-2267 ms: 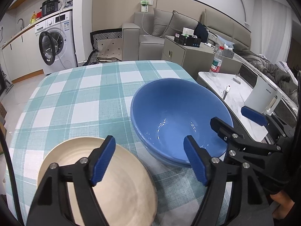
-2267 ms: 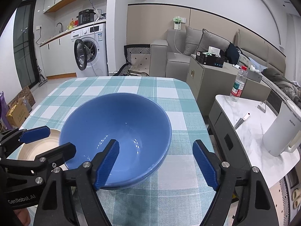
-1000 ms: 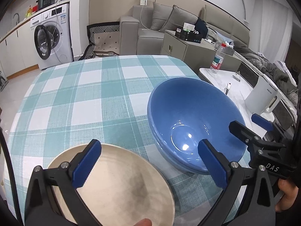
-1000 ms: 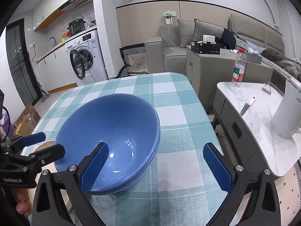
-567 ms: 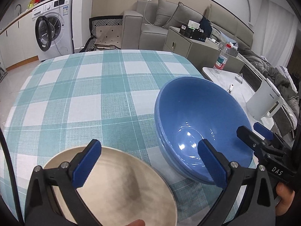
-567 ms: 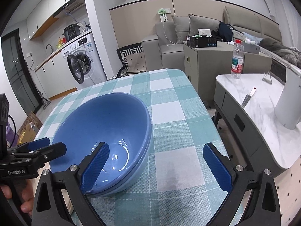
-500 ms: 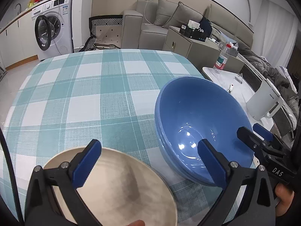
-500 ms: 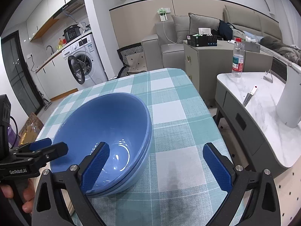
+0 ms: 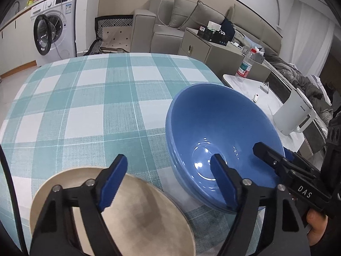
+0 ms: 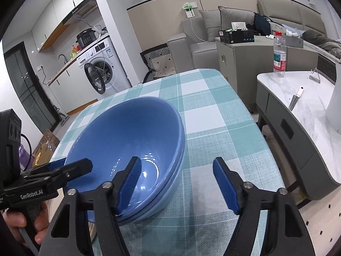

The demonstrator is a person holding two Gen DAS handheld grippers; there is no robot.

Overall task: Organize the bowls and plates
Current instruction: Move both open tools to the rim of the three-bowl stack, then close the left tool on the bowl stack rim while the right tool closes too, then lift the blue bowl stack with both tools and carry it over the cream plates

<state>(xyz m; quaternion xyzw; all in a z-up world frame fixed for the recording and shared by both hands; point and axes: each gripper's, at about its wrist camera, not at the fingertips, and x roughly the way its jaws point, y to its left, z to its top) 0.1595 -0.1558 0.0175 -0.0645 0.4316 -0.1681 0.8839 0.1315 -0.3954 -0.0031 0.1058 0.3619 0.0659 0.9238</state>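
Two stacked blue bowls sit on the checked tablecloth, near its right edge. A cream plate lies to their near left. My left gripper hangs over the gap between plate and bowls, jaws closing; in the right wrist view the left gripper straddles the bowls' left rim. My right gripper has one finger inside the bowls and one outside, over the cloth, its jaws also closing around the near right rim. No pad visibly presses the rim.
A marble side table stands close to the right with a white kettle and a water bottle. A sofa and a washing machine are beyond the table. The tablecloth's far half is bare.
Both grippers' jaws have narrowed from wide open. Each now sits a little closer to the blue bowls' rim. The bowls and the plate have not moved.
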